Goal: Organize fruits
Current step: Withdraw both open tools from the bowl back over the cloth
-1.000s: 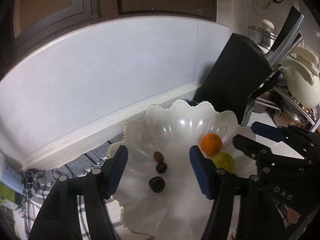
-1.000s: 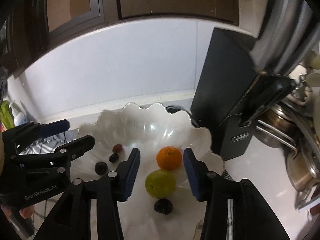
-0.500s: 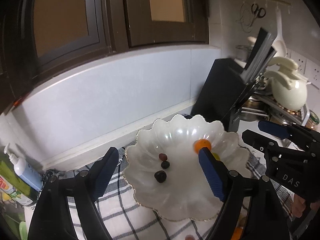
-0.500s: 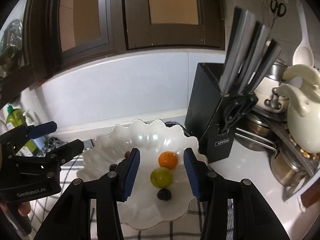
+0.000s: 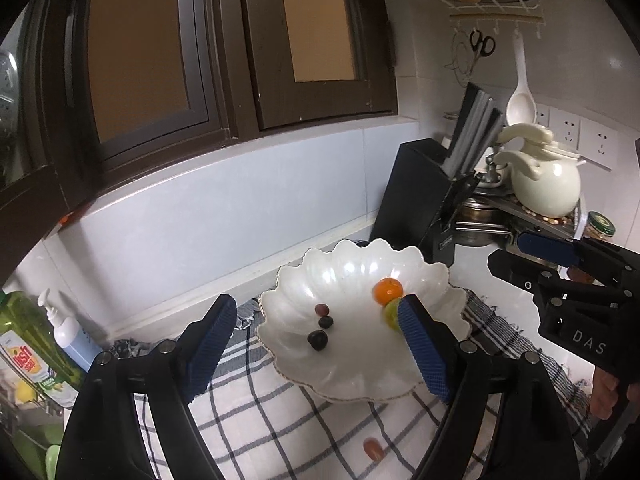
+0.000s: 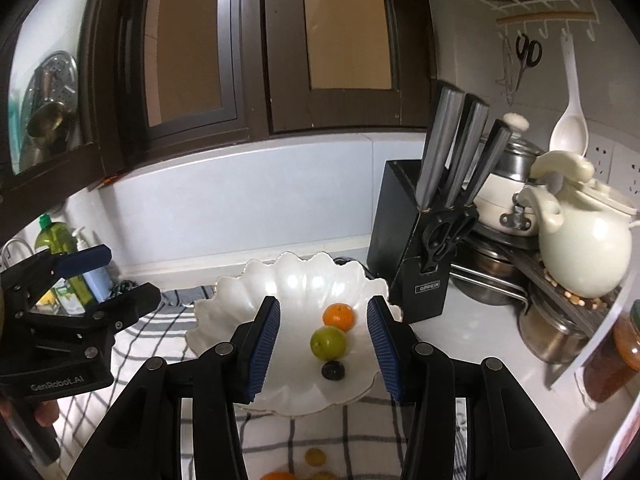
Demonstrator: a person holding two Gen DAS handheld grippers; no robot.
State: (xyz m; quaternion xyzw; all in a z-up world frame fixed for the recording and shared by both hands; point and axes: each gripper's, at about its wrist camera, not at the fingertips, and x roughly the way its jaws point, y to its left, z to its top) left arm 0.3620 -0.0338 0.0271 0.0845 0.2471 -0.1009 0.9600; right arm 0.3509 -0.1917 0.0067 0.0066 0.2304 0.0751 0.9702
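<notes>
A white scalloped bowl (image 5: 348,276) (image 6: 296,284) rests on a checked cloth (image 5: 260,412). In it lie an orange (image 5: 387,290) (image 6: 338,316), a green fruit (image 6: 328,343) and dark berries (image 5: 317,339) (image 6: 333,370). A reddish fruit (image 5: 373,449) lies loose on the cloth near me, as do a yellow fruit (image 6: 315,457) and an orange one (image 6: 280,475). My left gripper (image 5: 316,306) (image 6: 120,276) hovers open above and before the bowl, nothing between its pads. My right gripper (image 6: 324,304) (image 5: 520,256) hangs alongside, open and empty too.
A black knife block (image 6: 404,240) stands just right of the bowl. Behind it are pots and a cream teapot (image 6: 580,248) on a rack. Soap bottles (image 5: 68,336) stand at the left by the wall. A jar (image 6: 624,344) sits at far right.
Both grippers have drawn back and risen from close over the bowl, so the bowl now looks smaller and the cloth shows. The left jaws have spread wider.
</notes>
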